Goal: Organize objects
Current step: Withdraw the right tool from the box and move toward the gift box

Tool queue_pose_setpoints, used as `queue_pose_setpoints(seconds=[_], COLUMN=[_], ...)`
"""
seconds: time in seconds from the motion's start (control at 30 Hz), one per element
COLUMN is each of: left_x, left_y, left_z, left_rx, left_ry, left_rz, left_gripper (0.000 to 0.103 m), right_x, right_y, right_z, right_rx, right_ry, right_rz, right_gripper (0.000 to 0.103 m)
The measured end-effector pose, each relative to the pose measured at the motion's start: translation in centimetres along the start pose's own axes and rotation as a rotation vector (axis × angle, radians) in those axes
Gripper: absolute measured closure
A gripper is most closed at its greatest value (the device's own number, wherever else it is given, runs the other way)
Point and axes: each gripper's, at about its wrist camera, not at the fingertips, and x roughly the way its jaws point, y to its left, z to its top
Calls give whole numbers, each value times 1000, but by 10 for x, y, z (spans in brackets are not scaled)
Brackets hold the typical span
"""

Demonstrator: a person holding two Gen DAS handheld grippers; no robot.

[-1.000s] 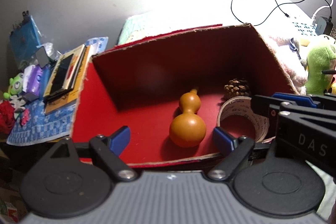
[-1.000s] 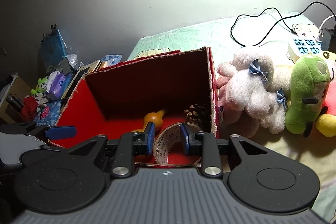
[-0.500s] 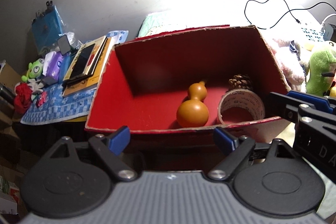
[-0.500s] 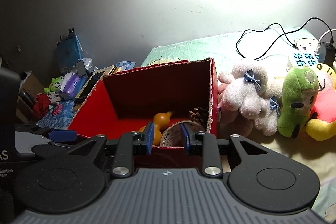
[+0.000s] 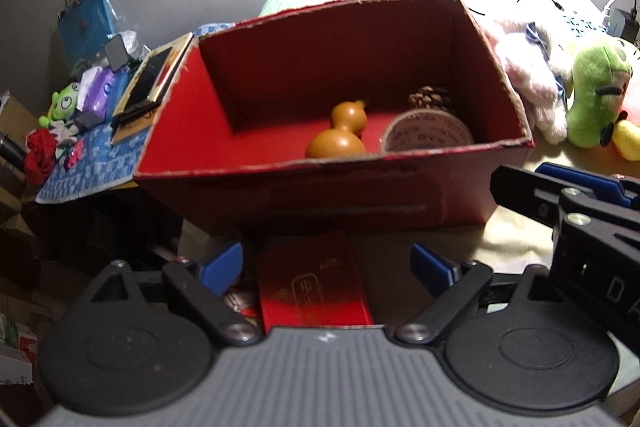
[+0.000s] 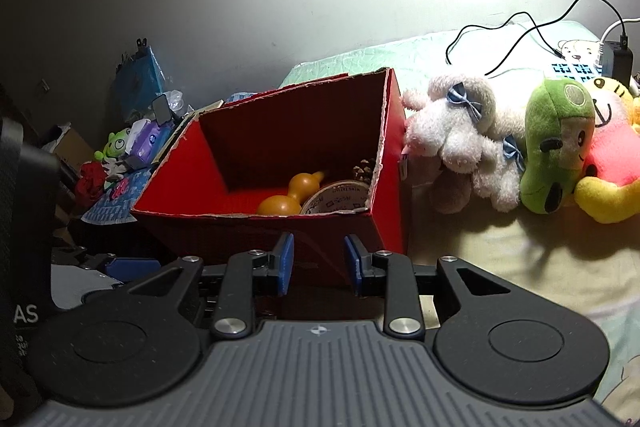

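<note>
Red cardboard box (image 5: 360,187): open-topped, standing on the bed (image 6: 500,267), its left end next to a blue patterned cloth (image 5: 92,163). Judged to be the collecting bin for the task.

Contents, all on the box floor toward the right end:
- Gourd (image 5: 338,135), orange, lying on its side, neck pointing to the far wall.
- Tape roll (image 5: 428,135), on edge just beside the gourd and against the near wall.
- Pine cone (image 5: 430,97), behind the roll in the far right corner.
The left half of the floor is bare, so there is room for more.

Red packet (image 5: 312,291): flat, lying outside the box just before its near wall, between the fingers of the left tongs (image 5: 326,263). Probably the next item to go in.

Left tongs: spread wide, pinching nothing, low in front of the box.
Right tongs (image 6: 318,263): fingers parted by a narrow gap, empty, facing the box's near wall.

Edges: the near wall rises above both tongs; anything carried in must be lifted over its ragged rim.

Surroundings: white plush (image 6: 460,139), green plush (image 6: 556,143) and a pink-and-yellow plush (image 6: 608,163) crowd the box's right side. Open bedding lies in front of them. Books (image 5: 152,83) and small toys (image 5: 64,103) clutter the left.
</note>
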Motion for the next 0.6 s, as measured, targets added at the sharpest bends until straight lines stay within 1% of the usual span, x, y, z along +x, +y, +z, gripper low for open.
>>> queue_pose_setpoints(seconds=[0.1, 0.23, 0.3, 0.5, 0.6], left_x=[1, 2, 3, 3, 4], left_y=[-5, -15, -18, -28, -34], left_z=[-5, -11, -14, -18, -20], left_rx=[-2, 1, 3, 4, 1], left_ry=[23, 44, 51, 62, 68], left_rz=[-1, 1, 6, -1, 9], left_gripper=[7, 7, 5, 4, 4], right_x=[-1, 0, -1, -3, -2], right_y=[-4, -10, -12, -20, -24], right_z=[-5, -10, -13, -16, -19], right_rx=[7, 19, 28, 45, 47], right_ry=[11, 33, 41, 55, 67], right_rz=[4, 12, 17, 20, 17], right_gripper=[73, 72, 72, 72, 71])
